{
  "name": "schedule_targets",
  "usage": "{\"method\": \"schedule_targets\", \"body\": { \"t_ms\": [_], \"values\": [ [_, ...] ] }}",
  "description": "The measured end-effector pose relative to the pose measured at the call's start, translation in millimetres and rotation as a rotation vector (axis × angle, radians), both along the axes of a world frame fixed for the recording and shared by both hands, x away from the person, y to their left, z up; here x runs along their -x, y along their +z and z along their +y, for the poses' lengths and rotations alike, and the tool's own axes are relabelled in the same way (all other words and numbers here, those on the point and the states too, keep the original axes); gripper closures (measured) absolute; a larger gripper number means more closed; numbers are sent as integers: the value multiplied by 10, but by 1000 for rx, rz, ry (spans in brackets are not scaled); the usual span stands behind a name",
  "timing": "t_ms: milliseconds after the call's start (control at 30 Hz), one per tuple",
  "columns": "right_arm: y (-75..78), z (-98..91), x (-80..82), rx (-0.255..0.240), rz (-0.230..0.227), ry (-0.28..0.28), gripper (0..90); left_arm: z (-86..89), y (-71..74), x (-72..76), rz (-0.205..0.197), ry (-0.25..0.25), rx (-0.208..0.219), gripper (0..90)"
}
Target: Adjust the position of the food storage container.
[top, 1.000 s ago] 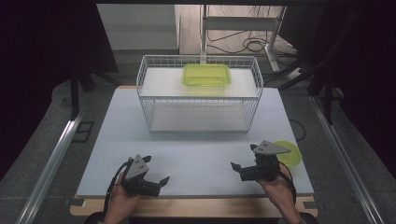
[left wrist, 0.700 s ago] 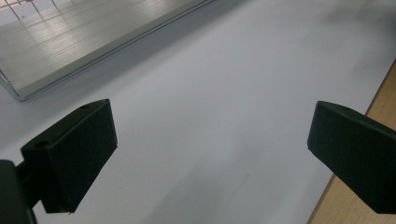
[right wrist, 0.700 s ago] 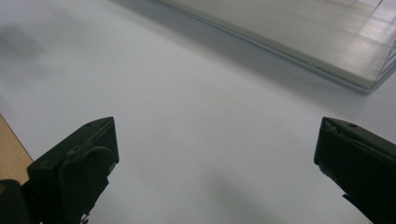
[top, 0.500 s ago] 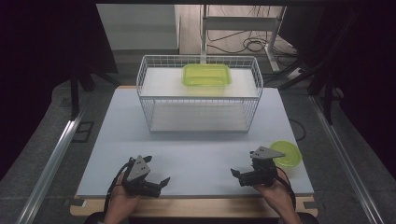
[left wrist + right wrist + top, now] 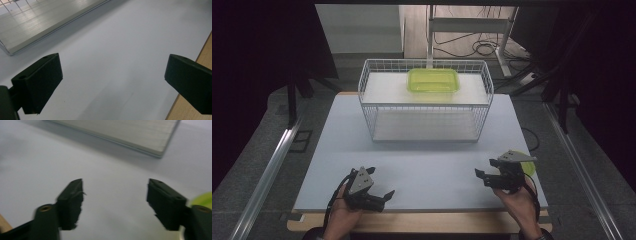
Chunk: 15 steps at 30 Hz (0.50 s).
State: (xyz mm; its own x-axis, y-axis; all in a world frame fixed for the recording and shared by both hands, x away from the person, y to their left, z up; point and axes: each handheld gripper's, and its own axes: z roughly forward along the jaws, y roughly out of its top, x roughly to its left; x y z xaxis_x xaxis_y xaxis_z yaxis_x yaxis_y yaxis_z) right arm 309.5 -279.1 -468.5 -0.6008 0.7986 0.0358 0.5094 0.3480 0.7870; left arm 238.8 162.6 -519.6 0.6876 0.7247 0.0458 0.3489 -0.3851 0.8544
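Observation:
My left gripper [image 5: 382, 182] rests low over the white table top [image 5: 432, 160] at the front left, open and wide apart with nothing between its fingers; in the left gripper view it [image 5: 112, 67] looks across bare table. At the front right, my right gripper [image 5: 486, 167] is open too. Its jaws have just been closing and stand partly apart, with only bare table between them [image 5: 115, 187]. A round yellow-green lid [image 5: 528, 167] lies flat just behind the right gripper and shows at the frame's edge [image 5: 203, 198]. A yellow-green container [image 5: 433, 80] sits on the upper shelf of a white wire basket rack [image 5: 486, 102].
The wire rack stands at the back middle of the table, and its lower shelf [image 5: 37, 22] [image 5: 140, 132] is bare. The table's wooden front edge [image 5: 422, 222] runs just in front of both hands. Dark floor, cables and metal rails surround the table.
The right gripper has shifted a little to the right, toward the lid, and its jaws stand narrower than before. The left gripper has not moved.

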Motion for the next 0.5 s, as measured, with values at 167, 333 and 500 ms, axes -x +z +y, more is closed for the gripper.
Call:
{"method": "schedule_targets", "body": {
  "t_ms": [167, 333, 500],
  "values": [
    [79, -194, -12, 43, -26, -49, 609, -5, -3, -1, 1, -4, -2, 13],
    [78, -392, -54, 90, -27, -97, 791, -16, -6, 0, 3, -9, -6, 13],
    [114, -537, -71, 111, -48, -142, 897, -17, -5, 0, 1, -11, -5, 13]
  ]
}}
